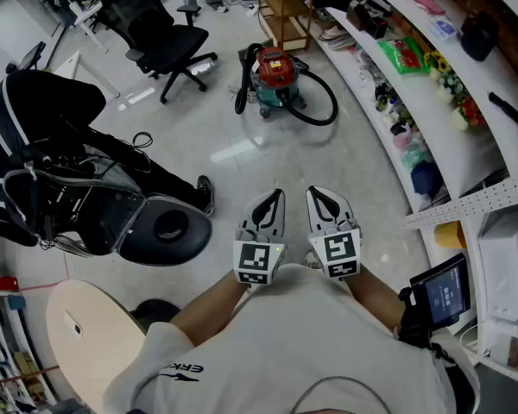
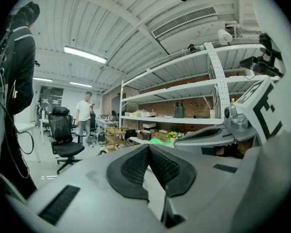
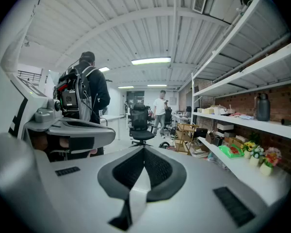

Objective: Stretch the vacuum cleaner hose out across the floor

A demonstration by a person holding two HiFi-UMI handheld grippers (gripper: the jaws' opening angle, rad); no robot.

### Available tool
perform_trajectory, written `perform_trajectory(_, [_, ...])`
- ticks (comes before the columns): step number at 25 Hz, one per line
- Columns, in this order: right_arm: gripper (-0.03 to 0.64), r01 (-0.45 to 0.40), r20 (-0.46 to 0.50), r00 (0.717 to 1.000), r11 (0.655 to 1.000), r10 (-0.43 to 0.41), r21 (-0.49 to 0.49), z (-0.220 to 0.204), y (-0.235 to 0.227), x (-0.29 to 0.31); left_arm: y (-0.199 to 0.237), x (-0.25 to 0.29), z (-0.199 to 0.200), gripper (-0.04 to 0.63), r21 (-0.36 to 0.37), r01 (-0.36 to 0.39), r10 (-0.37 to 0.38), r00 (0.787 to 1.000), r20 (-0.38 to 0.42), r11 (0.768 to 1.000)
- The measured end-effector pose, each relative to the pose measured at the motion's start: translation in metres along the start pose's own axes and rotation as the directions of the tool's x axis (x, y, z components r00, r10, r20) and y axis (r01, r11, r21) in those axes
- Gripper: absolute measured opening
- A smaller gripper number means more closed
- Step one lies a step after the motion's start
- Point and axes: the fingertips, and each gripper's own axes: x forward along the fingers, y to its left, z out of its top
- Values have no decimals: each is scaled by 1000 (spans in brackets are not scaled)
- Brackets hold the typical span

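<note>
In the head view, the left gripper (image 1: 274,198) and right gripper (image 1: 318,195) are held side by side near the person's chest, both well apart from the red vacuum cleaner (image 1: 276,69) standing farther off on the floor beside an office chair (image 1: 168,46). Its black hose (image 1: 325,110) lies looped just beside it, near the curved shelves (image 1: 432,102). In the left gripper view, the ribbed pads (image 2: 136,166) meet with nothing between them. In the right gripper view, the dark pads (image 3: 157,166) are likewise pressed together, empty, and point towards the chair and a standing person (image 3: 160,111).
</note>
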Motion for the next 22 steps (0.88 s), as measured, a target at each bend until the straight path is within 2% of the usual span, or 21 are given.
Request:
perform_trajectory(10, [2, -9, -6, 1000, 1000, 9, 12, -2, -7, 2, 0, 7, -3, 2, -7, -13, 13, 1000, -15, 1000])
perform_trajectory(15, [2, -29, -5, 1000, 999, 29, 26, -3, -35, 7, -10, 33, 3, 2, 0, -29, 29, 999, -30, 1000])
perform_trajectory(22, [2, -40, 0, 999, 999, 40, 23, -3, -44, 8, -11, 39, 2, 2, -12, -57, 56, 998, -30, 998])
